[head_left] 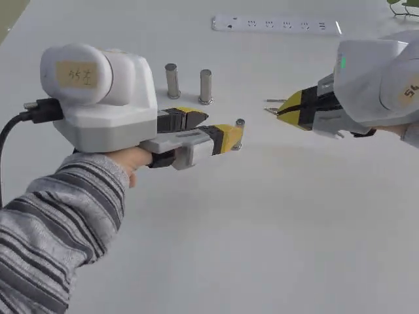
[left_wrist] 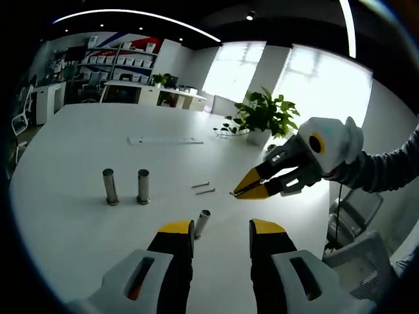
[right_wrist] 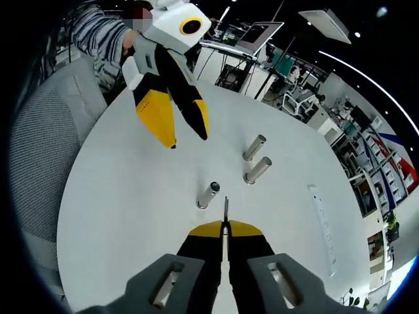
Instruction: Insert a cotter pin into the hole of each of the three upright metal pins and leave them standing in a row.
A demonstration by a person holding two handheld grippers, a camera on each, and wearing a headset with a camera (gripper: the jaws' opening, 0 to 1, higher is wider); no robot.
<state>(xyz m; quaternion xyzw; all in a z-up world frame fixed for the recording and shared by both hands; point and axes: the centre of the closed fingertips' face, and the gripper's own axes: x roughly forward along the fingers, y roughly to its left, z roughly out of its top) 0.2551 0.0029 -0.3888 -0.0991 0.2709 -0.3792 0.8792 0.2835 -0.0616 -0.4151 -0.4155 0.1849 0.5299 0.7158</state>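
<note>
The left gripper (head_left: 219, 129) hovers with fingers wide, just left of the near pin (head_left: 240, 123) standing on the counter (head_left: 262, 216). To the right, the right gripper (head_left: 280, 111) has its fingers pinched on a cotter pin (right_wrist: 225, 212). A left pin (head_left: 172, 80) and a middle pin (head_left: 205, 86) stand farther off, and spare cotter pins (left_wrist: 201, 186) lie to their right.

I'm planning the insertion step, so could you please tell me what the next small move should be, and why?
Probably ease the left tool forward and close it on the nearest metal pin to steady it. Its jaws are open, with that pin standing just ahead between them, and the right tool grips a cotter pin pointed toward it.
</note>
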